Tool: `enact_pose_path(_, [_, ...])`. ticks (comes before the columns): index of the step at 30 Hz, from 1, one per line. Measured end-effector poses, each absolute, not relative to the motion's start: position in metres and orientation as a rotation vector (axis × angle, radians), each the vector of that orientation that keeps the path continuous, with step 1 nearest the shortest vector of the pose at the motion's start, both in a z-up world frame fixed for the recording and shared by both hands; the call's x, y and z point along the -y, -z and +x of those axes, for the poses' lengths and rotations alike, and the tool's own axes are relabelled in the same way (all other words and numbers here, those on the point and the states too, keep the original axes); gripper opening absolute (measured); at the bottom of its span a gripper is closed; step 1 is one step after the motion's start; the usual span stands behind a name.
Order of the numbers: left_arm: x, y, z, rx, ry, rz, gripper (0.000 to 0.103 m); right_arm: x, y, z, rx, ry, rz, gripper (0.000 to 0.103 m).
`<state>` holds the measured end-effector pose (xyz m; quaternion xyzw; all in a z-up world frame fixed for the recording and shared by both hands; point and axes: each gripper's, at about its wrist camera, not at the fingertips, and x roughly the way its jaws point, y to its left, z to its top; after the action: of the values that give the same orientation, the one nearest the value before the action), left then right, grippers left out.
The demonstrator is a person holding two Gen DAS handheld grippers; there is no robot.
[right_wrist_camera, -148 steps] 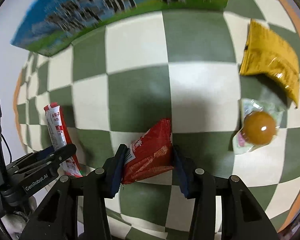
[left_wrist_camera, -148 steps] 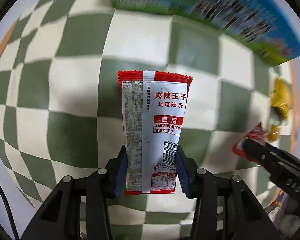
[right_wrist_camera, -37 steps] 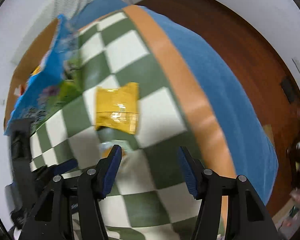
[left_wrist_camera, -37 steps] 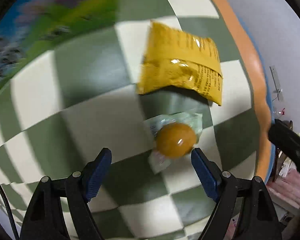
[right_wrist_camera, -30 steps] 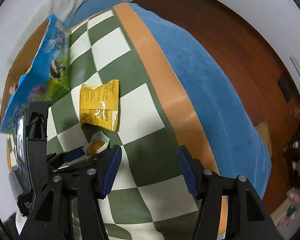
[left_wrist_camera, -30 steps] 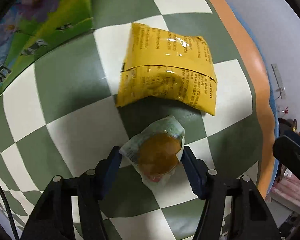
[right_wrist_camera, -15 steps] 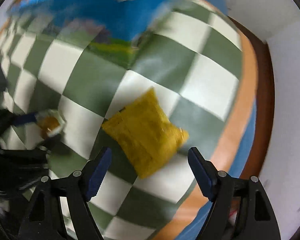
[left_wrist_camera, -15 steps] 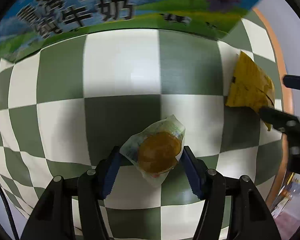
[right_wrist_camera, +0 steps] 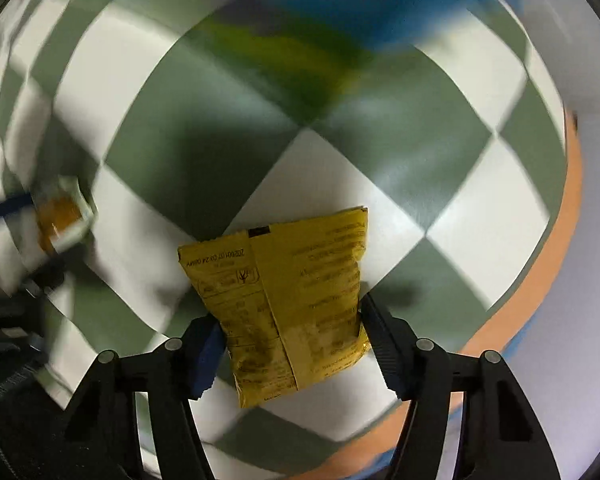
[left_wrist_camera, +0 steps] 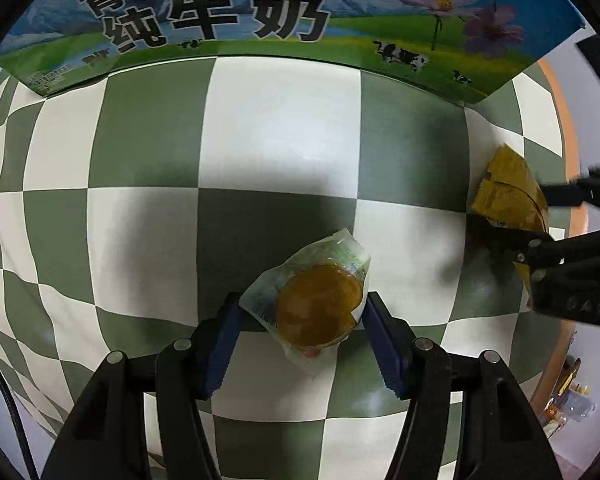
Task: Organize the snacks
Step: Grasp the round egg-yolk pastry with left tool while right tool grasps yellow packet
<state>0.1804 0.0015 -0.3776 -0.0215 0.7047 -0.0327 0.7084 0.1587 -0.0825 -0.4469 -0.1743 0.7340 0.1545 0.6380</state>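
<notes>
Both grippers gripping snacks above the checked cloth

The left gripper (left_wrist_camera: 302,320) held the wrapped bun (left_wrist_camera: 314,306) by its loose wrapper, and the right gripper (right_wrist_camera: 290,338) was clamped on the yellow packet (right_wrist_camera: 288,300); the milk box (left_wrist_camera: 260,20) stood beyond. Judged risk: slick film could slide from the pads, dropping either snack near the cloth (left_wrist_camera: 280,128) edge.

Clear-wrapped orange snack (left_wrist_camera: 320,312), yellow packet (right_wrist_camera: 292,304)
</notes>
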Motion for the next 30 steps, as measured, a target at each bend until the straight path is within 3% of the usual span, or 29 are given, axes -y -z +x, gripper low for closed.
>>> enact_pose_path(9, [-0.029,0.361,0.172,-1.568,0.045,0.010,0.059,0.138,0.448,0.129,-1.758,-0.150,0.259,0.066])
enact_pose_path(13, [-0.055,0.356,0.157,-1.584,0.040,0.034,0.059,0.140,0.445,0.105,-1.719,-0.120,0.414,0.067])
enact_pose_path(14, [-0.062,0.355,0.152,-1.591,0.037,0.037,0.059,0.138,0.443,0.100,-1.706,-0.127,0.427,0.069])
enact_pose_path(16, [-0.076,0.356,0.146,-1.603,0.033,0.022,0.059,0.137,0.446,0.091,-1.697,-0.134,0.417,0.085])
enact_pose_path(22, [-0.100,0.378,0.150,-1.682,0.029,-0.047,0.062,0.124,0.426,0.076,-1.618,-0.141,0.252,0.085])
enact_pose_path(30, [-0.101,0.384,0.159,-1.699,0.020,-0.056,0.062,0.114,0.440,0.073,-1.634,-0.137,0.182,0.085])
